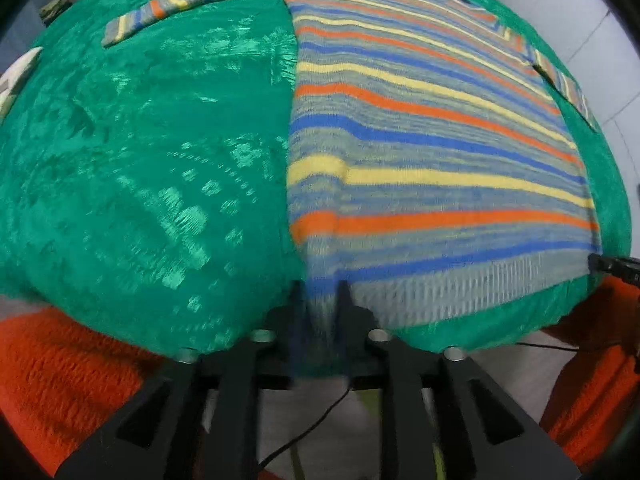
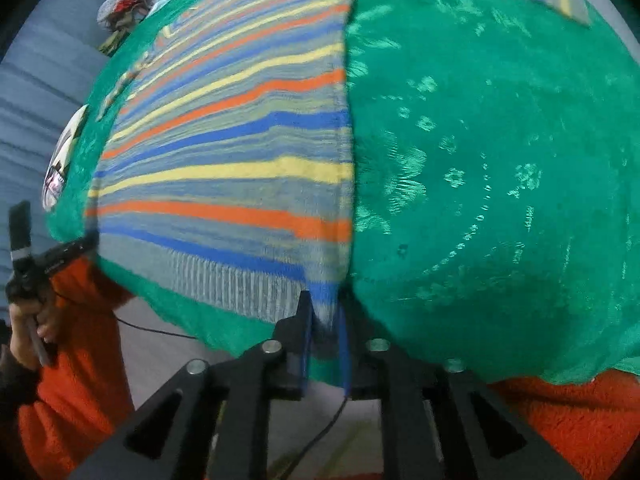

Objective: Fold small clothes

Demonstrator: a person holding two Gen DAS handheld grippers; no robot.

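A knitted sweater [image 1: 420, 140] with blue, orange and yellow stripes lies flat on a green plush cloth [image 1: 160, 160], its sleeves [image 1: 180, 4] spread out sideways. My left gripper [image 1: 321, 296] is shut on the sweater's near left hem corner, and ribbed fabric fills the gap between its fingers. In the right wrist view the same sweater [image 2: 240, 168] fills the left half. My right gripper [image 2: 325, 316] is shut on the near right hem corner, at the edge of the cloth [image 2: 500, 160]. A hand [image 2: 28, 328] holds the left tool at the far left.
The person's orange fleece sleeves [image 1: 60, 380] [image 2: 580, 420] frame the near table edge. A pile of other clothes [image 2: 124, 8] lies beyond the far corner. A thin black cable [image 1: 304, 432] hangs below the table, over a pale floor.
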